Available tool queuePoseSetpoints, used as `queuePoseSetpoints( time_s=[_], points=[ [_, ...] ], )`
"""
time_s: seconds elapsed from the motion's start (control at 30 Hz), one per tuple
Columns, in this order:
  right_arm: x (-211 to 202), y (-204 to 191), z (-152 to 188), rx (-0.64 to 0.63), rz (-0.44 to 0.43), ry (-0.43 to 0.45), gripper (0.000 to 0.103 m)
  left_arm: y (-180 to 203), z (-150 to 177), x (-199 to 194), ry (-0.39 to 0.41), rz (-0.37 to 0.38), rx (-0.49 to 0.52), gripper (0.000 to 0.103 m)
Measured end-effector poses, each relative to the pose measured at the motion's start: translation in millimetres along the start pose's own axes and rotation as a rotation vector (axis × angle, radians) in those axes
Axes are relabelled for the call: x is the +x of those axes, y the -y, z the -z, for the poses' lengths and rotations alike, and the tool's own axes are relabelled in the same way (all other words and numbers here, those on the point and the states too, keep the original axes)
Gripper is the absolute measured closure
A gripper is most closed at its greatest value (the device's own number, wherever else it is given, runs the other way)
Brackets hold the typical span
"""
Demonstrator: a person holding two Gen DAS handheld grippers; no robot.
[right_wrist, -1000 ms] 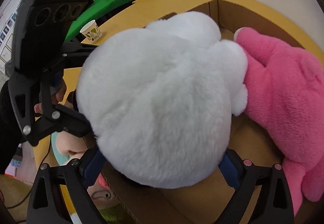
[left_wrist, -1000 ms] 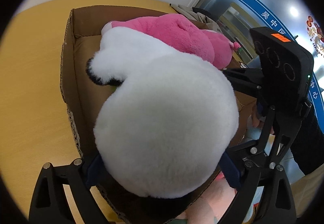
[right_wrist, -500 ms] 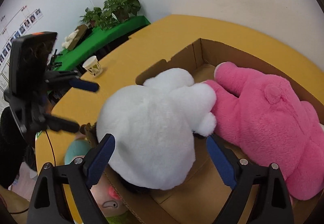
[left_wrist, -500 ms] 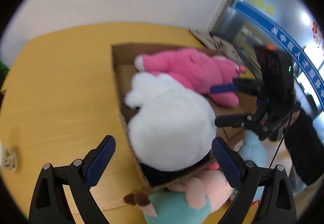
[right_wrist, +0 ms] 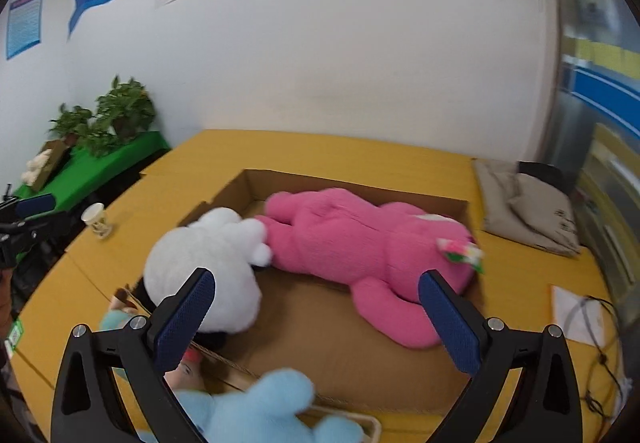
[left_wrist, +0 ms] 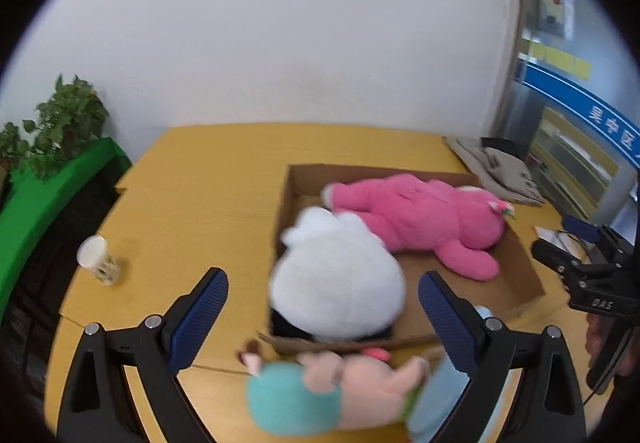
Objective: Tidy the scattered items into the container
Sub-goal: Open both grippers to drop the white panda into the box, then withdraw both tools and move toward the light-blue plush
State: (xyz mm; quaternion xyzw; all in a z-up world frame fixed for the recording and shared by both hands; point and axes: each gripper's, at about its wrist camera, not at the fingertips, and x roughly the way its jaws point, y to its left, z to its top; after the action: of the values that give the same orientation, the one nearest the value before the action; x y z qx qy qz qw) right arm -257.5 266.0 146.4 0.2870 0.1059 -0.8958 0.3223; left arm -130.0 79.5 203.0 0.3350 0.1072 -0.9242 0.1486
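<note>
A shallow cardboard box (left_wrist: 524, 275) (right_wrist: 360, 363) sits on the yellow table. A big white plush (left_wrist: 336, 279) (right_wrist: 208, 263) lies in its near left corner, beside a pink plush (left_wrist: 420, 219) (right_wrist: 360, 239). A teal and pink doll (left_wrist: 320, 387) (right_wrist: 120, 315) and a light blue plush (right_wrist: 256, 407) lie on the table just outside the box's near wall. My left gripper (left_wrist: 324, 299) is open and empty, above and behind the white plush. My right gripper (right_wrist: 316, 299) is open and empty above the box floor; it also shows in the left wrist view (left_wrist: 576, 243).
A paper cup (left_wrist: 98, 259) (right_wrist: 96, 219) stands at the table's left. Folded grey cloth (left_wrist: 492, 167) (right_wrist: 524, 207) lies at the far right corner. A paper sheet with a cable (right_wrist: 576, 311) lies at the right. Green shelf with plants (left_wrist: 52, 171) stands left of the table.
Both grippers opened and let go of the white plush, which now rests in the box. Both then pulled up and back from it.
</note>
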Motion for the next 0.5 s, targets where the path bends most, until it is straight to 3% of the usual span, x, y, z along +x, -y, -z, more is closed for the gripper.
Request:
queuePoseSetpoints(
  time_s=[0.27, 0.5],
  points=[
    [-36, -4, 29, -0.027, 0.084, -0.019, 0.000, 46, 25, -19, 0.010, 0.026, 0.044, 0.006],
    [-60, -2, 42, -0.005, 0.119, -0.008, 0.000, 60, 32, -30, 0.026, 0.022, 0.047, 0.006]
  ],
)
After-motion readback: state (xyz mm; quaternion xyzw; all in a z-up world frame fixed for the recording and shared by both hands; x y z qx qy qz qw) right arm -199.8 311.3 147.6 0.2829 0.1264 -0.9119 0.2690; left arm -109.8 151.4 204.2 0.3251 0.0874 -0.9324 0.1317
